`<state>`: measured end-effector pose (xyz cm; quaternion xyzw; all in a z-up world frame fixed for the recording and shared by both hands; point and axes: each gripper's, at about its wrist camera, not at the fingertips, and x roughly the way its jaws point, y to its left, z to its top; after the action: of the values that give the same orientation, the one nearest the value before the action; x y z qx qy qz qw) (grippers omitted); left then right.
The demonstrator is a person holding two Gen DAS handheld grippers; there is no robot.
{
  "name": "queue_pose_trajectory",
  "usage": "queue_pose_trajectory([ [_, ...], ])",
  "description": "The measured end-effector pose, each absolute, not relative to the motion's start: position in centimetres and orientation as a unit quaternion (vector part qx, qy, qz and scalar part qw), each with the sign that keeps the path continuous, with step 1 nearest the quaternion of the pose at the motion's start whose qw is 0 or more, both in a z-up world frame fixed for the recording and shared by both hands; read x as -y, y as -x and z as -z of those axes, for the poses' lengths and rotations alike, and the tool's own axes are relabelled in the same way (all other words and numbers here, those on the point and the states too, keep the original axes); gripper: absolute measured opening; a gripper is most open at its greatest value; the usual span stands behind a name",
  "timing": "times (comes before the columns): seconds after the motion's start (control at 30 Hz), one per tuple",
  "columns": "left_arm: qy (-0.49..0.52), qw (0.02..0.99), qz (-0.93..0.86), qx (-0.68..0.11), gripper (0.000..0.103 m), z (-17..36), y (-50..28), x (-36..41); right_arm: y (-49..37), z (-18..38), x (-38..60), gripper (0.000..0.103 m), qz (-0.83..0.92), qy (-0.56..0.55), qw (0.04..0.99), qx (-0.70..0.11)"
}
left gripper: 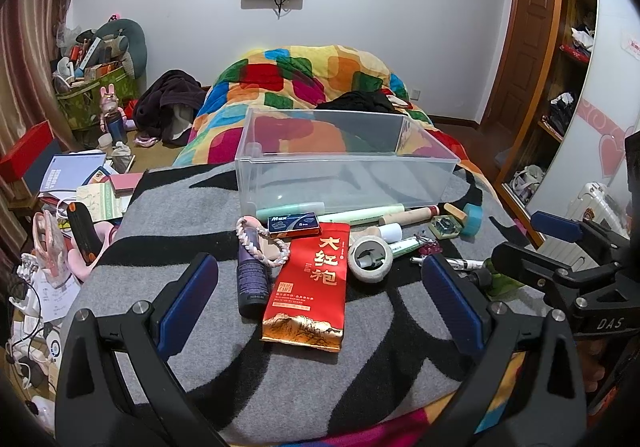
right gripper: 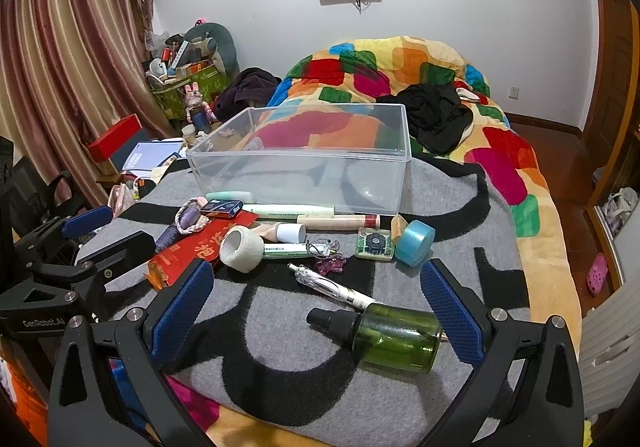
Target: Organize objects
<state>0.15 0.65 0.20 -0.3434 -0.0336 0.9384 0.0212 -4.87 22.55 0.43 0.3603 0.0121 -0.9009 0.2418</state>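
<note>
Right, both tools hover over the bed, tipped downward, and neither grips anything. The left tool [left gripper: 318, 297] has its blue pads spread wide, with the red tea packet [left gripper: 310, 283] lying flat on the grey-and-black blanket [left gripper: 208, 359] between them, touching neither pad. Just at the packet's 9 o'clock lies a dark purple bottle [left gripper: 251, 279], with a braided pink-and-white loop [left gripper: 262, 243] draped over its top. At the packet's 2 o'clock sits a white roll of bandage tape [left gripper: 370, 259], resting on its side.

The right tool [right gripper: 316, 311] is equally wide open, and a green spray bottle [right gripper: 384, 335] with a black nozzle lies on its side between the pads, close to the right pad, though I cannot tell if it touches. A clear pen [right gripper: 334, 287] lies slanted just at the bottle's 11 o'clock. Further up, toward 12 o'clock, a blue tape roll [right gripper: 416, 243] sits beside a small green-rimmed square item [right gripper: 374, 245], and a pink charm [right gripper: 334, 261] lies to their 9 o'clock.

Beyond the whole scatter, at 12 o'clock from both tools, stands the clear plastic bin [left gripper: 344, 163], upright, nothing visible inside. Pressed along its near wall are a pale green tube [left gripper: 366, 215], a small blue box [left gripper: 293, 225] and a wooden stick [left gripper: 408, 217]. A multicoloured quilt [left gripper: 316, 75] bunches up behind the bin.
</note>
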Motion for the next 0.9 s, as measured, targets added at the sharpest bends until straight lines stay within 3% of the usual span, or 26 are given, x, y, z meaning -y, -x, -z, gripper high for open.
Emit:
queue_pose_trajectory([
  [0.9,0.343,0.021,-0.938,0.035,0.103,-0.17,-0.17,-0.62,5.00,-0.43,-22.59,0.103,0.900,-0.364,0.241,-0.010],
])
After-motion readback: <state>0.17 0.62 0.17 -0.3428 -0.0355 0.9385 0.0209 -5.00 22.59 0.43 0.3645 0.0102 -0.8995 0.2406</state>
